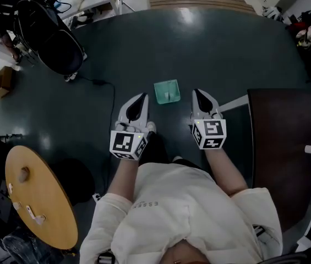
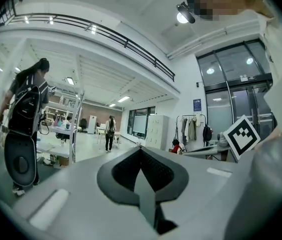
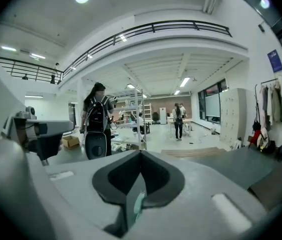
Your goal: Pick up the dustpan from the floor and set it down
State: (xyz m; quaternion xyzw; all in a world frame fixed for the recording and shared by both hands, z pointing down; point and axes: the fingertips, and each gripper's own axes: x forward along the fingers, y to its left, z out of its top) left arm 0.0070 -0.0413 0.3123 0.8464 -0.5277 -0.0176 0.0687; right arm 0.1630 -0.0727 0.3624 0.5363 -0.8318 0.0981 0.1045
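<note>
One green dustpan (image 1: 167,91) lies on the dark floor (image 1: 216,48) just above the frame's centre, untouched between two grippers, the left gripper (image 1: 140,98) and the right gripper (image 1: 198,93), each with jaws pressed together and holding nothing.

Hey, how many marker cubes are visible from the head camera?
2. One marker cube sits on the left gripper, one on the right gripper; none seems hidden.
</note>
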